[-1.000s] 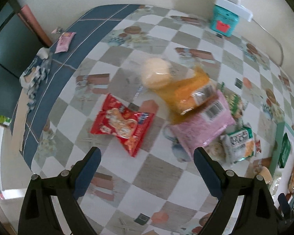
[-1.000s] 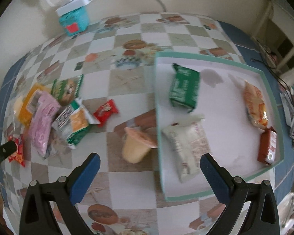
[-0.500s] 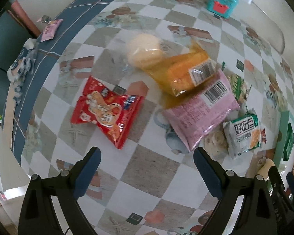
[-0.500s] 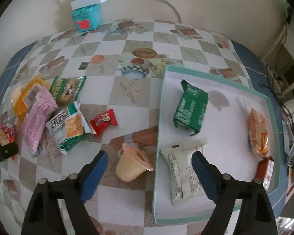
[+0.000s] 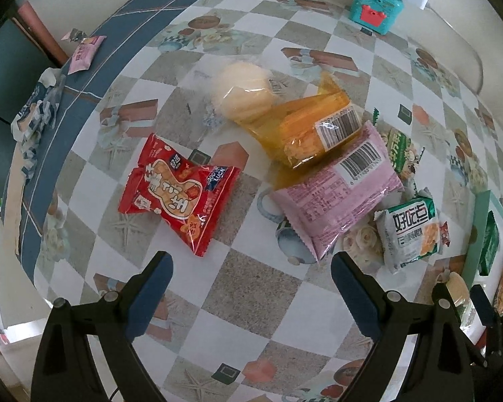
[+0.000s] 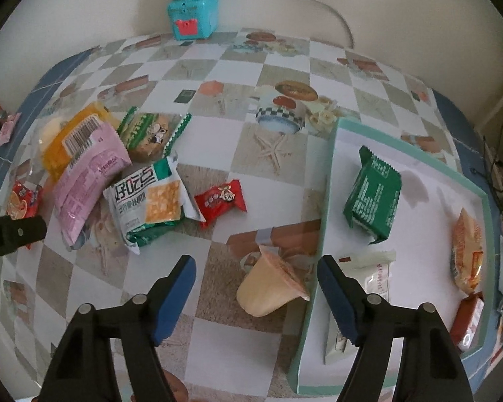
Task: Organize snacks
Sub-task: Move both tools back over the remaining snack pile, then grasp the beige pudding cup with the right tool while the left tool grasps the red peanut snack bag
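Right gripper [image 6: 256, 279] spread wide, holding nothing, straddling jelly cup [image 6: 270, 283] lying against tray [image 6: 322, 221] edge. Left gripper [image 5: 249, 276] wide apart, empty, near red peanut packet [image 5: 179, 196].

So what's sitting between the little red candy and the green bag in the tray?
In the right wrist view, only bare checkered tablecloth and the tray rim lie between the little red candy and the green bag. The tipped pudding cup sits nearer the camera, off that line.

Right gripper [image 6: 256, 273]: we see its jaws spread wide, holding nothing.
Pudding cup [image 6: 271, 283]: tipped on the tabletop [image 6: 218, 70], just beside our tray [image 6: 322, 234].
Tray contents: we count a green packet [image 6: 374, 197], among others.
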The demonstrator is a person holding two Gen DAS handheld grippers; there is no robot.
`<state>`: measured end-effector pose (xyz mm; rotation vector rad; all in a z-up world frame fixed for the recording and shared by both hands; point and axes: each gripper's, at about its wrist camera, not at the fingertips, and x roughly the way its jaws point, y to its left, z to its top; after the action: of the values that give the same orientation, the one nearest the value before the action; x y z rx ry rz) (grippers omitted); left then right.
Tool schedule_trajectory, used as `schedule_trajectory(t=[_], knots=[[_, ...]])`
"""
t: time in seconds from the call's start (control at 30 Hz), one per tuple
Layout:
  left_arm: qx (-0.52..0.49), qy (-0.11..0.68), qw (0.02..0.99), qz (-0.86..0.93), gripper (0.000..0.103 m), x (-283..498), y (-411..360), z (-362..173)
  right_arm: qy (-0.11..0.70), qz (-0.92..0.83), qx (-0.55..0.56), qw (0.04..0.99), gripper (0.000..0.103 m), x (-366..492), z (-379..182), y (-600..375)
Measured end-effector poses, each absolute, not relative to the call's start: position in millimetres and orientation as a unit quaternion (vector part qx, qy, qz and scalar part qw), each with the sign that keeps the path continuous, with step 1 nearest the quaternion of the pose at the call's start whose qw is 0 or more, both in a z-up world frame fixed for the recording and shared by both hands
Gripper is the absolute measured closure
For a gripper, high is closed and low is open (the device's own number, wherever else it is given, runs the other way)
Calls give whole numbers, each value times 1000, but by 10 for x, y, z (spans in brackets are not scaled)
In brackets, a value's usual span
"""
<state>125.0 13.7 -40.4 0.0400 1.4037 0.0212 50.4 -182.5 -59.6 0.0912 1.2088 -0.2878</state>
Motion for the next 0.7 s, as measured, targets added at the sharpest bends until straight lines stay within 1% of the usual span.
schedule_trajectory(t=[0.07,0.1,0.17,0.27,0.4,0.43,0.47,0.5,0.57,0.6,0.7], knots=[[19,646,763,9,8,1255,134,-408,568,-126,48,812,28,491,-588,-1812],[20,646,763,9,8,1252,122,-405,571,-117,57,811,34,487,-591,-1811],[20,646,763,9,8,1249,116,-404,579,-108,77,804,37,476,-624,-1826],[20,646,763,10,8,1246,107,-401,590,-106,87,795,40,460,-683,-1847],[21,646,763,9,8,1245,112,-409,593,-107,88,793,42,456,-724,-1852],[21,647,763,9,8,1245,116,-411,595,-108,80,793,44,458,-735,-1835],[20,647,762,10,8,1246,119,-413,596,-109,74,792,49,461,-746,-1826],[19,647,762,10,8,1248,126,-417,597,-110,71,791,52,462,-756,-1819],[19,648,761,11,8,1251,131,-419,599,-115,63,790,55,457,-775,-1809],[19,649,761,12,8,1254,135,-423,599,-117,60,790,57,459,-786,-1801],[17,650,760,12,8,1259,147,-428,599,-115,63,790,56,444,-790,-1811]])
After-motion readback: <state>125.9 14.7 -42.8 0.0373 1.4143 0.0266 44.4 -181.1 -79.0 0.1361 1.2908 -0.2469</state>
